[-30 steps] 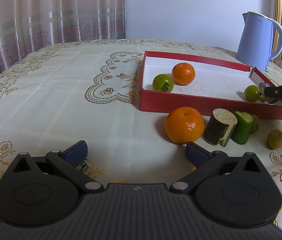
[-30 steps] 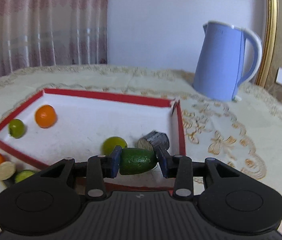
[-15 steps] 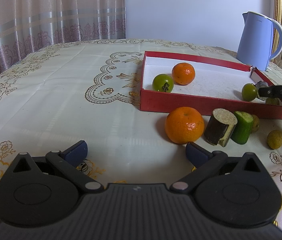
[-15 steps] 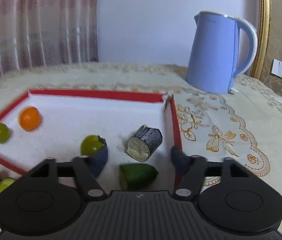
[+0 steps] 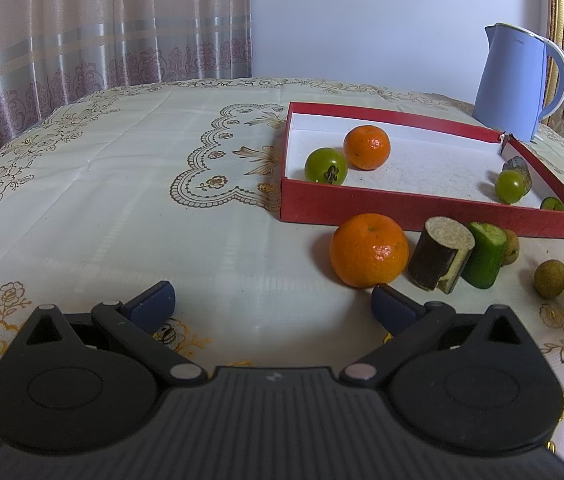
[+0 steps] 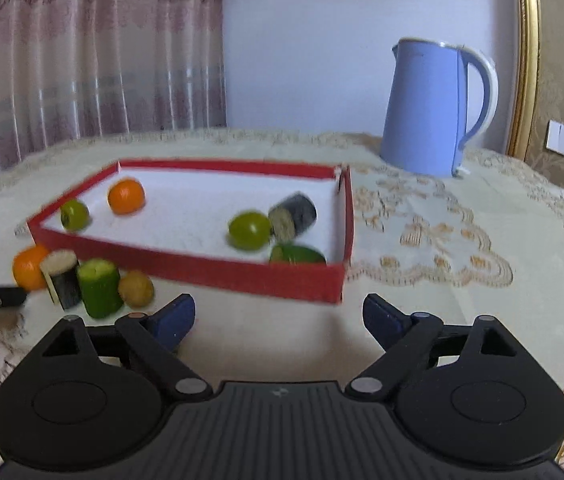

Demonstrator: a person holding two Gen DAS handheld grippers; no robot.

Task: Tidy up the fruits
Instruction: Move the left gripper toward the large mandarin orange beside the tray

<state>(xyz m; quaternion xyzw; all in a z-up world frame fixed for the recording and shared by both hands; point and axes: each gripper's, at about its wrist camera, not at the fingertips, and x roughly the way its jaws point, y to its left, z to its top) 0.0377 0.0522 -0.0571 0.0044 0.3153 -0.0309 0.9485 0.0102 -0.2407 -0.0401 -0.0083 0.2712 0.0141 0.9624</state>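
A red tray (image 5: 402,208) (image 6: 242,276) holds an orange (image 5: 367,147), a green tomato (image 5: 326,165), a small green fruit (image 6: 249,230), a dark cane piece (image 6: 293,218) and a green cucumber chunk (image 6: 297,255) in its near right corner. My right gripper (image 6: 278,320) is just outside the tray's front wall; its jaws are opening with nothing between them. Low over the cloth, my left gripper (image 5: 272,308) is open and empty. Just beyond it lie a big orange (image 5: 369,255), a cane piece (image 5: 442,258), a cucumber piece (image 5: 485,254) and a brown fruit (image 5: 550,279).
A blue kettle (image 6: 430,108) (image 5: 518,84) stands behind the tray at the right. A second brown fruit (image 5: 512,246) hides behind the cucumber piece. The patterned tablecloth (image 5: 122,200) stretches left toward the curtains.
My right gripper let go of the green chunk in the tray's corner, spread its jaws and drew back out of the tray. The left gripper stayed still.
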